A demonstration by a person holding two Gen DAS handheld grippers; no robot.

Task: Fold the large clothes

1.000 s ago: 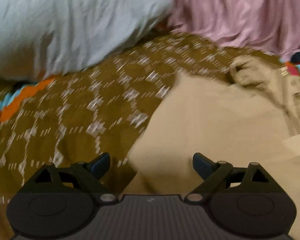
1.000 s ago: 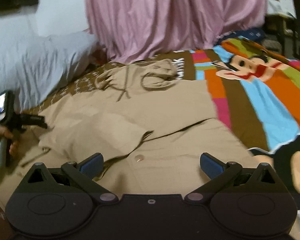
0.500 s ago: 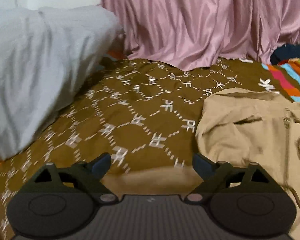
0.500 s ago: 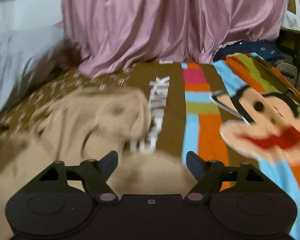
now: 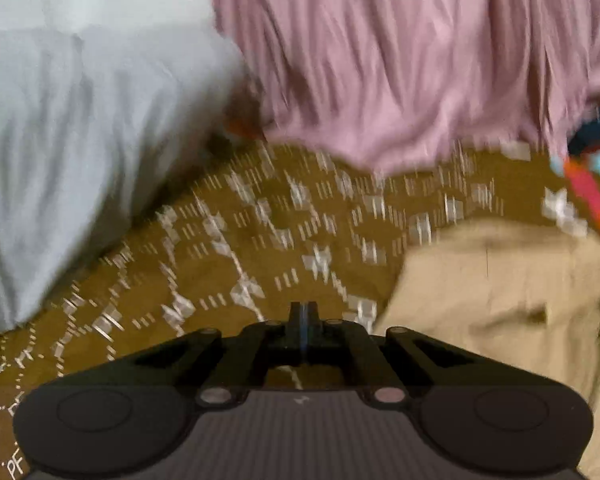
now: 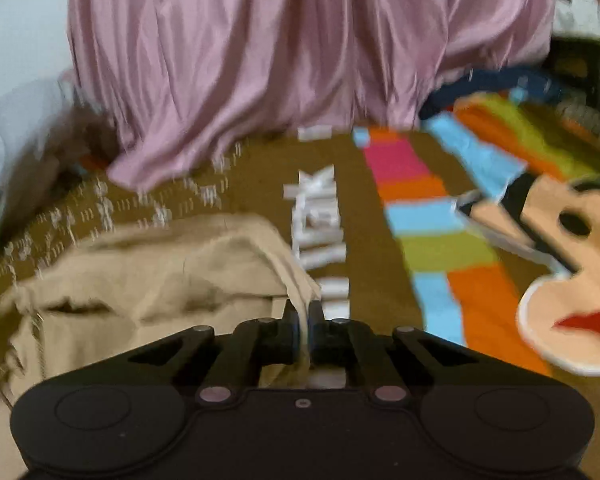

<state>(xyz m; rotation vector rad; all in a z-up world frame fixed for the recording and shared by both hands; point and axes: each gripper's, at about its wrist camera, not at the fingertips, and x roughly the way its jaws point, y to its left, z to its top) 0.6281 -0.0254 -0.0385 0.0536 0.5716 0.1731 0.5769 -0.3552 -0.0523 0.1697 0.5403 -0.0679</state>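
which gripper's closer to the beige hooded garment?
Right. The right gripper is shut on the beige hooded garment's edge; the left gripper is shut over the brown patterned bedspread, garment off to its right.

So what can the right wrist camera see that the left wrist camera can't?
Only the right wrist view shows the cartoon monkey face, the white letters on the blanket, and the right gripper, whose jaws have just closed on a fold of the beige garment.

Only the left wrist view shows the left gripper, jaws just closed together with no cloth visible between them.

Both show the pink curtain, the grey pillow, the brown patterned blanket and the beige garment.
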